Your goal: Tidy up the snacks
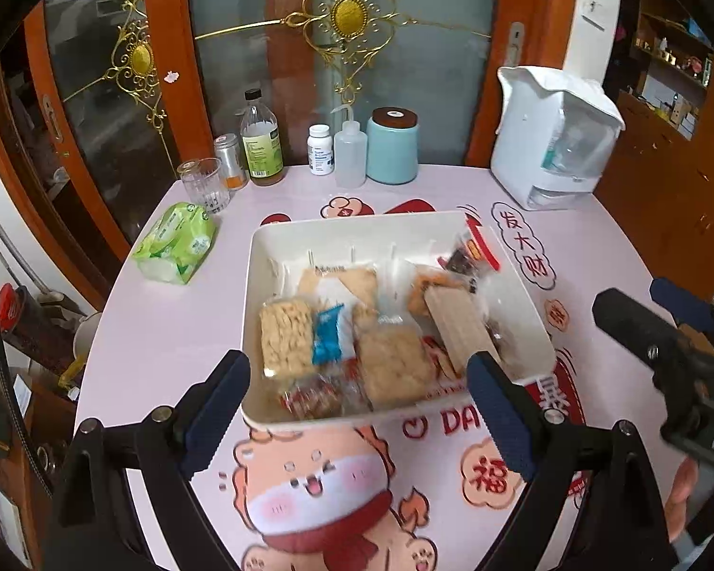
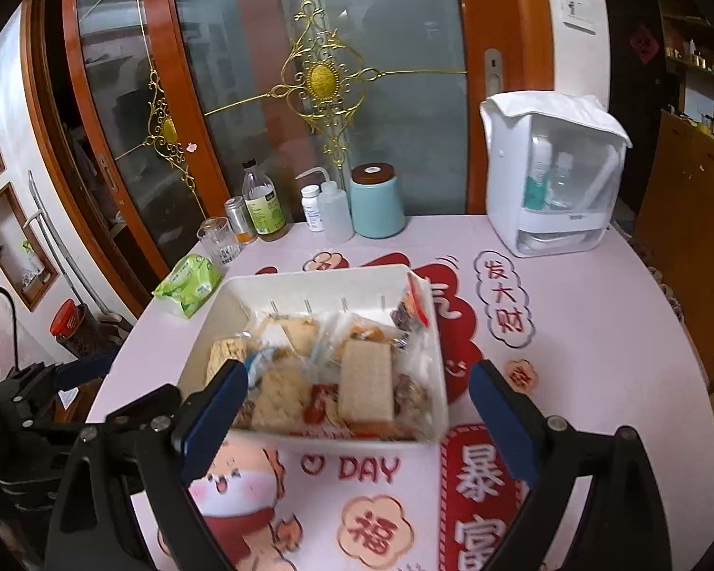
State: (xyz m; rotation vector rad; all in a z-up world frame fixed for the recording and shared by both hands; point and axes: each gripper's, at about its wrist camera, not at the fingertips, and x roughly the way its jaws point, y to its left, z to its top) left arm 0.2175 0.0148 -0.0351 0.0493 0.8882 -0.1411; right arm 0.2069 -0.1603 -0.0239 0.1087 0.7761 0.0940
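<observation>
Left wrist view: the left gripper (image 1: 357, 409) is hovering over the near edge of a white tray (image 1: 281, 247), its blue-padded fingers (image 1: 216, 409) spread wide and grasping nothing. The tray is sitting in the middle of a pink cartoon-printed table (image 1: 166, 333) and is holding wrapped snacks: a pale rice cake (image 1: 285, 335) at the left, a blue packet (image 1: 329, 335) just beside it, a tan wafer (image 1: 457, 328) toward the right, and a red-edged packet (image 1: 476, 250) leaning in the far right corner. A green pack of tissues (image 1: 178, 242) is lying to the left of the tray. Along the far edge a glass (image 1: 203, 183), a bottle (image 1: 261, 142), a small white pill bottle (image 1: 320, 148), a blue canister (image 1: 392, 145) and a white dispenser (image 1: 554, 135) are standing. The right gripper (image 1: 661, 328) is showing at the right edge, blurred.

Right wrist view: the right gripper (image 2: 357, 409) is hanging above the tray's (image 2: 309, 285) near edge, fingers released and wide apart with nothing between them. The wafer (image 2: 367, 383) is lying flat among the packets near the tray's front. The tissues (image 2: 188, 283) are lying left of the tray, the canister (image 2: 376, 200) and dispenser (image 2: 547, 171) standing beyond it. The left gripper (image 2: 71, 380) is visible at the left edge.
</observation>
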